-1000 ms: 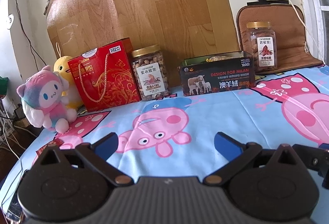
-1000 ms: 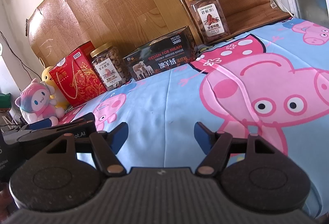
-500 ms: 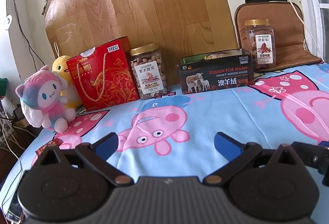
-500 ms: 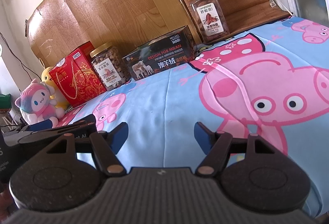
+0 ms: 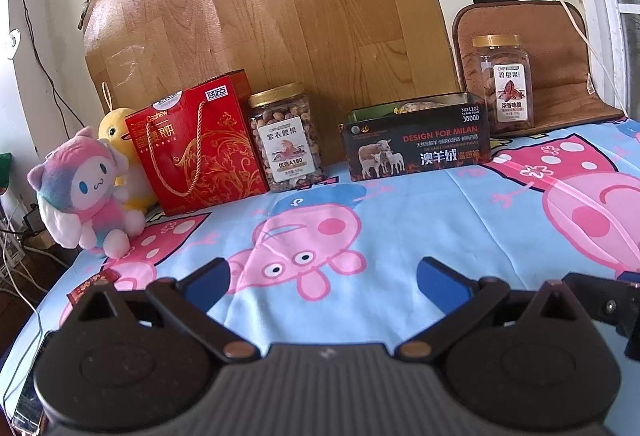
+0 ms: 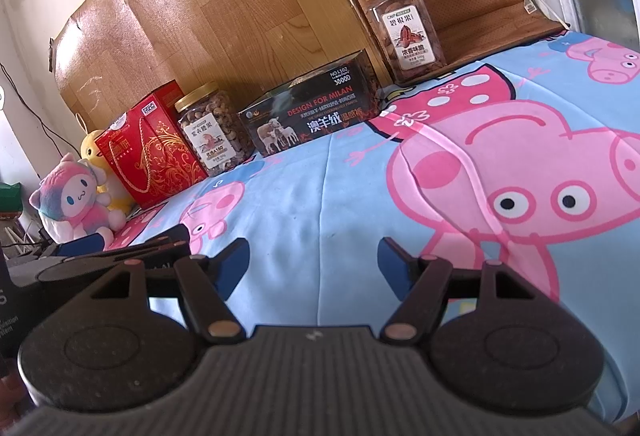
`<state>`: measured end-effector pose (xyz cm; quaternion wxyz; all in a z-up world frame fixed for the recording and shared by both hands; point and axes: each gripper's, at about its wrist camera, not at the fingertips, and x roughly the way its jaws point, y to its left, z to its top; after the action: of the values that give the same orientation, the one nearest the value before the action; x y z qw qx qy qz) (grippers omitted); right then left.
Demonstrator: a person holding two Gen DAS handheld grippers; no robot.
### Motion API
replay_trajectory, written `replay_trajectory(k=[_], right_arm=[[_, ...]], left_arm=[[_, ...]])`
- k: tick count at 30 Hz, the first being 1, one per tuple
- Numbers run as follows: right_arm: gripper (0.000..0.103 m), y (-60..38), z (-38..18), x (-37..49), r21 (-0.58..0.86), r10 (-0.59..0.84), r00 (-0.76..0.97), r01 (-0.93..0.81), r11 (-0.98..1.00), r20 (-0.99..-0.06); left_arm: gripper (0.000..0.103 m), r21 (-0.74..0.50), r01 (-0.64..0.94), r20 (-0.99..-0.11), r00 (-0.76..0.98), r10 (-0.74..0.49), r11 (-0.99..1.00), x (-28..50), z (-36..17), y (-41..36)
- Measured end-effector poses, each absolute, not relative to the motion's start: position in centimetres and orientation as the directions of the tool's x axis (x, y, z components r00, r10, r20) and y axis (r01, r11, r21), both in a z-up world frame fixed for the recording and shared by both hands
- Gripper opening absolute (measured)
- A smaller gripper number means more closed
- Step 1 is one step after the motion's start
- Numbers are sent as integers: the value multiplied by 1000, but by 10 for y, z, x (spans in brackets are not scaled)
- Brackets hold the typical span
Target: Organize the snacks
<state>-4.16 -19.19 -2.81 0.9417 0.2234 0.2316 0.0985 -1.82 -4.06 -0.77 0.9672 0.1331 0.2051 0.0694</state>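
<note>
Along the back wall stand a red cashew gift box (image 5: 196, 151), a round nut jar (image 5: 286, 137) with a gold lid, a black open tin (image 5: 416, 141) and a square pecan jar (image 5: 506, 83) on a brown mat. They also show in the right wrist view: gift box (image 6: 148, 151), nut jar (image 6: 212, 129), tin (image 6: 312, 113), pecan jar (image 6: 404, 29). My left gripper (image 5: 322, 278) is open and empty, low over the bed, well short of the row. My right gripper (image 6: 314, 262) is open and empty too.
The bed has a blue cartoon pig sheet (image 5: 400, 220). A pink plush toy (image 5: 86, 195) and a yellow duck plush (image 5: 116, 131) sit at the far left. A wood-grain board (image 5: 260, 15) leans on the wall. A small red packet (image 5: 90, 282) lies near the bed's left edge.
Both grippers have shifted slightly; the snack row sits a little lower and larger in the left wrist view. Nothing has been grasped or moved.
</note>
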Motion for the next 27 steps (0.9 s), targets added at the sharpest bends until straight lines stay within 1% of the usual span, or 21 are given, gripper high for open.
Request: replay_trajectory(k=[27], right_arm=[[73, -191, -28, -42, 467, 289, 873, -82, 881, -393]], left_arm=[[103, 276, -54, -394, 904, 164, 960, -18, -8, -40]])
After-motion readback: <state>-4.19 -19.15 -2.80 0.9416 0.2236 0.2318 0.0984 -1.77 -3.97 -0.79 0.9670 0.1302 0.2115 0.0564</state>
